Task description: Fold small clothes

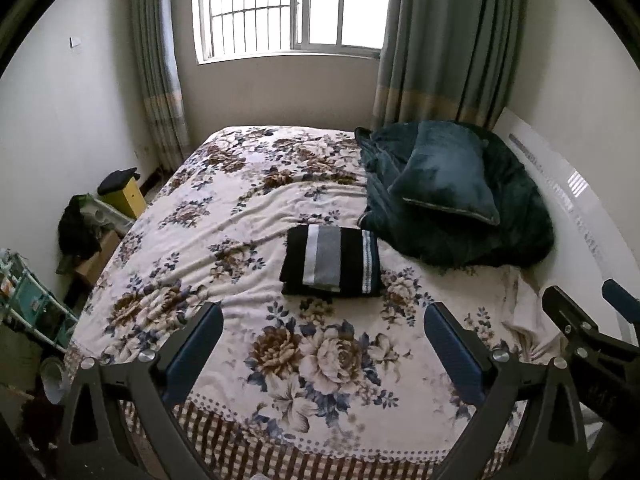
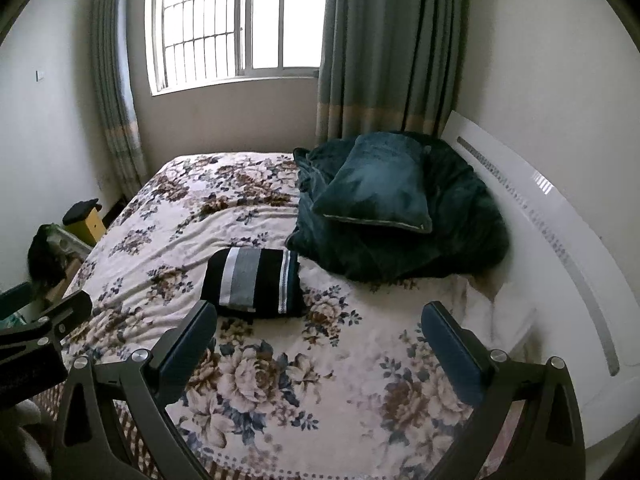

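Both grippers hang over the near end of the bed with their blue-padded fingers spread wide and nothing between them. The left gripper [image 1: 323, 338] sits above a large flower print on the floral bedspread [image 1: 240, 216]; the right gripper [image 2: 319, 338] is just to its right, and each shows at the edge of the other's view. Beyond the fingertips, near the middle of the bed, lies the folded garment [image 1: 331, 261], a neat black rectangle with white and grey stripes, flat on the spread and touched by neither gripper. To its far right a dark teal blanket [image 1: 516, 220] is heaped against the white headboard [image 2: 560, 240], with a teal pillow [image 1: 446, 174] on top. At the far wall a barred window [image 1: 288, 4] stands between grey-green curtains [image 1: 436, 40]. Cluttered boxes [image 1: 96, 256] sit on the floor at the left.
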{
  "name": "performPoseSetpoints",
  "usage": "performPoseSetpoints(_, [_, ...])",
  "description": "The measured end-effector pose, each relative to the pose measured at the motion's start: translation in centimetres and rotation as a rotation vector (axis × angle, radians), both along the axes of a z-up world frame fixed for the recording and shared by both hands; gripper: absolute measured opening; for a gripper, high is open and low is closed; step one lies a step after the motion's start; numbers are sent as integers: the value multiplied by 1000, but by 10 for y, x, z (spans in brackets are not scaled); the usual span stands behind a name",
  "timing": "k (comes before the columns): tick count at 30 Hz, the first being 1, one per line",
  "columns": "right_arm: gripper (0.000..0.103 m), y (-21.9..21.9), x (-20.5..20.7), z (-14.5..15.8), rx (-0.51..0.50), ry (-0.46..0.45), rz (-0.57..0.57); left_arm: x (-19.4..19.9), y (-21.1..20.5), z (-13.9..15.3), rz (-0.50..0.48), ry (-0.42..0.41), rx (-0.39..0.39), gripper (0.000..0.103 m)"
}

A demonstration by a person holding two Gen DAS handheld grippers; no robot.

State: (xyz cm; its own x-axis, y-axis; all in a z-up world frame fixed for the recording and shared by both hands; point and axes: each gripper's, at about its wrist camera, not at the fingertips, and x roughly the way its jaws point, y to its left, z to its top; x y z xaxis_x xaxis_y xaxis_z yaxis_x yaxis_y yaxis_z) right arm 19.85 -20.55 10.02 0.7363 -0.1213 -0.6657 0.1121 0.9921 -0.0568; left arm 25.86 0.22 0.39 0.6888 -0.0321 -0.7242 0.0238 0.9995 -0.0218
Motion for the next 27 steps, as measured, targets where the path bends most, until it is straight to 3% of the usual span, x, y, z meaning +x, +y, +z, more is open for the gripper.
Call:
performPoseSetpoints(10, [103, -1, 14, 13, -1, 9, 15, 5, -5, 12, 18, -13, 24, 103])
performPoseSetpoints(27, [103, -2, 22, 6, -3, 25, 13, 11, -6, 13, 14, -2, 25, 103])
